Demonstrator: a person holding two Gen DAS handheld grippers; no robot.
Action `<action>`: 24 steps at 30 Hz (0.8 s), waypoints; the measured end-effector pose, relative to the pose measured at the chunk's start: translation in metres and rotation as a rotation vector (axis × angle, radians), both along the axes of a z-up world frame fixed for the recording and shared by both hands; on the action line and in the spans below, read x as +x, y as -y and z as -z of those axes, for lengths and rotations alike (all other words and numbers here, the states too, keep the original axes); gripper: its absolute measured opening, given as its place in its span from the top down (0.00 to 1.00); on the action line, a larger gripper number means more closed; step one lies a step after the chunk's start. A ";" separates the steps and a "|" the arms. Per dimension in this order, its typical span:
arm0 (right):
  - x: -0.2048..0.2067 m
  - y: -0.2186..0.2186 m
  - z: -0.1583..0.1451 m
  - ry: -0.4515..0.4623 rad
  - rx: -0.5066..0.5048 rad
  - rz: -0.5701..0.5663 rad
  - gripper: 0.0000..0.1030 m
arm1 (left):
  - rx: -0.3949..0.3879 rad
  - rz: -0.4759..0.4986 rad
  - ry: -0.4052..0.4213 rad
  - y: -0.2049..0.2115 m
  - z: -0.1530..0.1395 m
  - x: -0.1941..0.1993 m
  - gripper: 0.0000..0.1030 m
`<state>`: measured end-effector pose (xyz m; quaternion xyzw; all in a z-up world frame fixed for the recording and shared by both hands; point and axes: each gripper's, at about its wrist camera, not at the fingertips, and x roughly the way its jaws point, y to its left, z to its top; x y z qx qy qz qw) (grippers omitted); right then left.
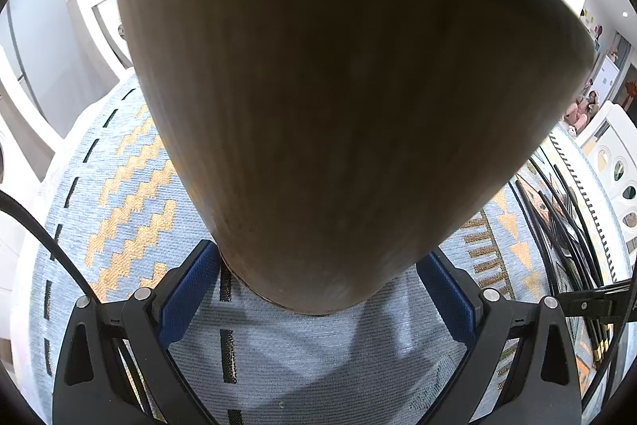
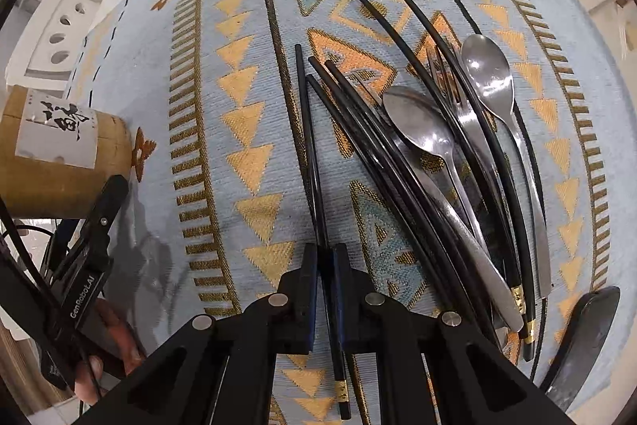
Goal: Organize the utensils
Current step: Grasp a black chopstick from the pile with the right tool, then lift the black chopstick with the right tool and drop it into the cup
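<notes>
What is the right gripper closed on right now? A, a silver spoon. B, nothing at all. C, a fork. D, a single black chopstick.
D: in the right wrist view the right gripper has its blue pads pinched on one black chopstick lying apart from the pile, while the spoons and the fork lie untouched to the side.

Bare tablecloth lies open between holder and utensil pile.

black chopsticks, silver spoons, blue-orange patterned cloth
</notes>
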<state>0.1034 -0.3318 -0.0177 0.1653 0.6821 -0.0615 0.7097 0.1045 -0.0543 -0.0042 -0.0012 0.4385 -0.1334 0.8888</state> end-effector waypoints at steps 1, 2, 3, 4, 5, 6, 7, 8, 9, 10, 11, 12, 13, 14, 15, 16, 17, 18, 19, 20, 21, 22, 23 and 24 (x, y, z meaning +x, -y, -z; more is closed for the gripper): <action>0.000 0.001 -0.001 0.000 -0.012 -0.009 0.94 | 0.000 0.000 0.000 0.000 0.000 0.000 0.04; 0.002 -0.001 -0.001 0.009 -0.026 -0.012 0.94 | 0.000 0.000 0.000 0.000 0.000 0.000 0.04; 0.003 -0.003 -0.002 0.023 -0.038 -0.007 0.94 | 0.000 0.000 0.000 0.000 0.000 0.000 0.04; 0.002 -0.005 -0.003 0.038 -0.054 -0.008 0.94 | 0.000 0.000 0.000 0.000 0.000 0.000 0.04; 0.000 -0.013 -0.002 0.050 -0.070 -0.017 0.94 | 0.000 0.000 0.000 0.000 0.000 0.000 0.04; -0.003 -0.019 -0.003 0.069 -0.096 -0.033 0.94 | 0.000 0.000 0.000 0.001 0.000 0.000 0.04; -0.005 -0.024 -0.004 0.084 -0.115 -0.043 0.94 | 0.000 0.000 0.000 0.001 0.000 0.000 0.04; -0.007 -0.026 -0.005 0.094 -0.125 -0.050 0.94 | 0.000 0.000 0.000 0.001 0.000 0.000 0.04; -0.008 -0.027 -0.005 0.103 -0.128 -0.051 0.94 | 0.000 0.000 0.000 0.001 0.000 0.000 0.04; -0.011 -0.027 -0.006 0.106 -0.122 -0.046 0.95 | 0.000 0.000 0.000 0.001 0.000 0.000 0.04; -0.012 -0.024 -0.007 0.115 -0.089 -0.028 0.95 | 0.000 -0.001 0.000 0.001 0.000 0.000 0.04; -0.015 -0.021 -0.007 0.126 -0.050 -0.013 0.95 | 0.000 -0.001 0.000 0.002 0.000 0.000 0.04; -0.017 -0.016 -0.008 0.141 0.000 0.004 0.95 | 0.000 -0.001 0.000 0.001 0.000 0.000 0.04; -0.020 -0.011 -0.012 0.173 0.064 0.028 0.95 | 0.000 -0.001 0.000 0.002 0.000 0.000 0.04; -0.024 -0.009 -0.015 0.199 0.091 0.037 0.95 | 0.000 -0.001 0.000 0.002 0.000 0.000 0.04; -0.026 -0.007 -0.019 0.222 0.106 0.037 0.95 | 0.000 -0.001 0.000 0.002 0.000 0.000 0.04; -0.027 -0.005 -0.024 0.244 0.113 0.032 0.95 | 0.000 -0.001 0.000 0.002 0.000 0.000 0.04; -0.030 -0.005 -0.028 0.263 0.120 0.025 0.95 | 0.001 -0.001 -0.001 0.002 0.000 0.000 0.04; -0.031 -0.005 -0.033 0.287 0.131 0.015 0.95 | 0.001 -0.001 -0.001 0.002 0.000 0.000 0.04; -0.032 -0.005 -0.038 0.307 0.138 0.007 0.95 | 0.000 -0.002 -0.001 0.002 0.000 0.000 0.04; -0.033 -0.006 -0.042 0.322 0.141 0.000 0.95 | 0.001 -0.001 -0.001 0.002 0.000 0.000 0.04; -0.032 -0.007 -0.046 0.333 0.141 -0.006 0.95 | 0.001 -0.001 -0.001 0.002 0.000 0.000 0.04; -0.031 -0.007 -0.049 0.342 0.142 -0.009 0.95 | 0.001 -0.001 -0.001 0.002 0.000 0.000 0.04; -0.036 -0.008 -0.053 0.351 0.147 -0.010 0.95 | 0.001 -0.002 -0.001 0.002 0.000 0.000 0.04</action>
